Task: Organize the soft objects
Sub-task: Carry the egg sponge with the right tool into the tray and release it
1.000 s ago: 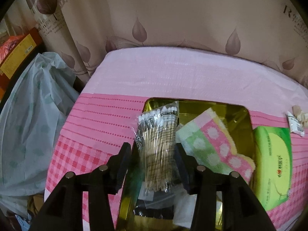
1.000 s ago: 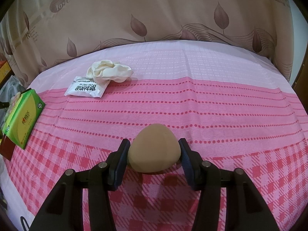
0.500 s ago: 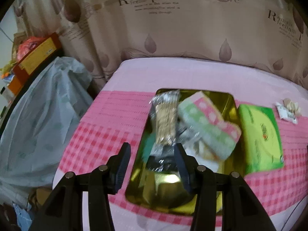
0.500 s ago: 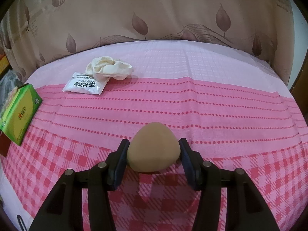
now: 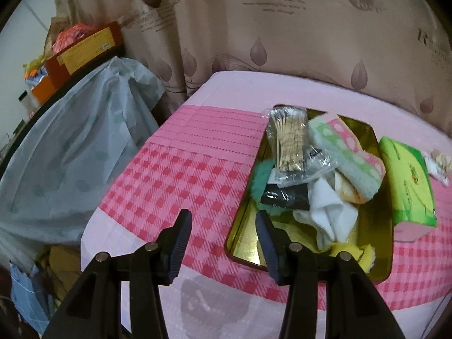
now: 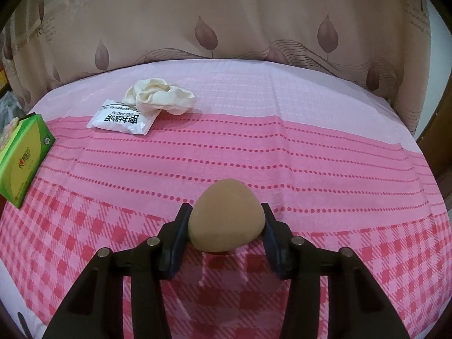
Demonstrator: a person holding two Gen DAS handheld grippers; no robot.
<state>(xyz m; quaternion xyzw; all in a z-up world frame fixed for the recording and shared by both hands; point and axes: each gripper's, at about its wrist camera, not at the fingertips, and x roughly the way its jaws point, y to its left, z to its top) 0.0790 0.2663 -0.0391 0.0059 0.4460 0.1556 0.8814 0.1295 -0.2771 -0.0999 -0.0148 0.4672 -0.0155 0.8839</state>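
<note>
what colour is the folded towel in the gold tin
Green and pink squares with white dots on the folded towel in the gold tin; left wrist view shows it best.

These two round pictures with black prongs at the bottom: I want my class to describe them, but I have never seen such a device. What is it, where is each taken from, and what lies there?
A person holds a pair of tongs in each hand, and a wide-angle camera on each looks along its two fingers.

The left-hand view shows the left tongs open and empty above a pink tablecloth. Beside them, a gold tin holds a bag of cotton swabs, a green and pink towel and white cloth. A green tissue pack lies next to it.

The right-hand view shows the right tongs, whose jaws have just been closing, gripping a tan sponge. Further back lie a white sachet and a crumpled cream cloth.
</note>
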